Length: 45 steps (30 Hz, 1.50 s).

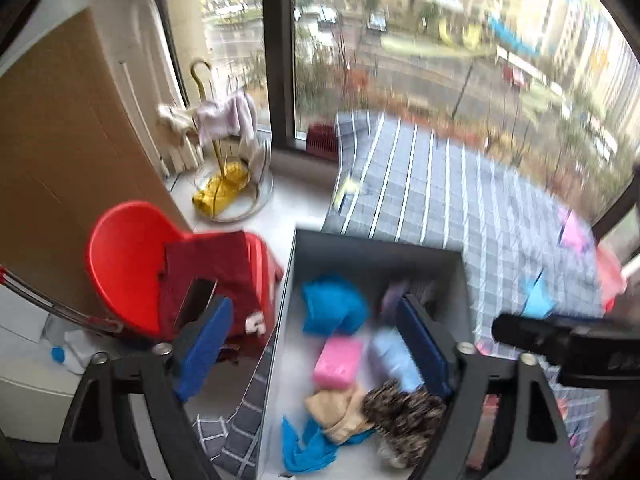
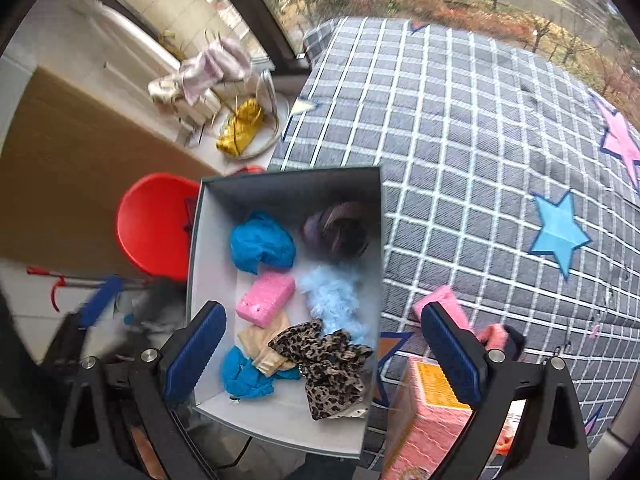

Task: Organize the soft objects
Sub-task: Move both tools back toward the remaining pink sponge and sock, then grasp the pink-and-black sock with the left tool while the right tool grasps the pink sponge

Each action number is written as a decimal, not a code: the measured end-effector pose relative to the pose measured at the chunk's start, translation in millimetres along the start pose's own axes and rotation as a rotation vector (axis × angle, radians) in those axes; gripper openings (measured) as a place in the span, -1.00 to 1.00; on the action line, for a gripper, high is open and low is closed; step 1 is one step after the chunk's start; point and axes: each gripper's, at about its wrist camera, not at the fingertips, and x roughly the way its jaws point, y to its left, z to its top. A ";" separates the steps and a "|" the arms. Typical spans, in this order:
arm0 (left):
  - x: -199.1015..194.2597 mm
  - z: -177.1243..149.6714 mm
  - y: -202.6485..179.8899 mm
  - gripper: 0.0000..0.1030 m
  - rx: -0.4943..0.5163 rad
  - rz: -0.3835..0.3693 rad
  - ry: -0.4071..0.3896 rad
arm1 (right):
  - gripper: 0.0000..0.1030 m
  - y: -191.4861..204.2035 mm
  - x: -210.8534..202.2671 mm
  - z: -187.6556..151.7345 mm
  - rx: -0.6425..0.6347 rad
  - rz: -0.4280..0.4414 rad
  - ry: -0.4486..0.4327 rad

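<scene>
While we look down over the grey box, a red plastic bucket with a smooth round rim stands just left of it on the floor, and beyond that a gold wire stand holds a crumpled yellow cloth. Our left gripper has its blue ribbed pads spread wide with nothing between them, hanging above the box. Inside the box we count two bright blue crumpled cloths, one pink porous sponge block, one beige fabric piece, one leopard-print cloth, one pale blue fluffy piece and one dark purple fuzzy ball. Our right gripper is likewise wide open and empty, poised over the box's near end, the leopard cloth lying below its gap. To the right spreads a grey checked quilt with star patches; a pink fuzzy item and a pink printed carton rest on it by the right finger.
</scene>
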 end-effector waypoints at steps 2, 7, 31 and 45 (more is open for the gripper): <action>1.0 9.1 2.1 0.99 -0.028 -0.095 0.054 | 0.92 -9.9 -15.7 -0.6 0.022 0.002 -0.026; 16.8 8.0 -4.0 0.99 -0.089 -0.277 0.117 | 0.92 -45.3 -40.7 -3.3 0.091 -0.015 -0.062; 47.6 -21.6 -99.2 0.99 0.121 -0.202 0.396 | 0.92 -149.2 99.6 -19.2 -0.013 -0.078 0.310; 53.6 -31.2 -117.5 0.99 0.088 -0.134 0.445 | 0.79 -121.2 163.8 -18.7 -0.278 -0.082 0.440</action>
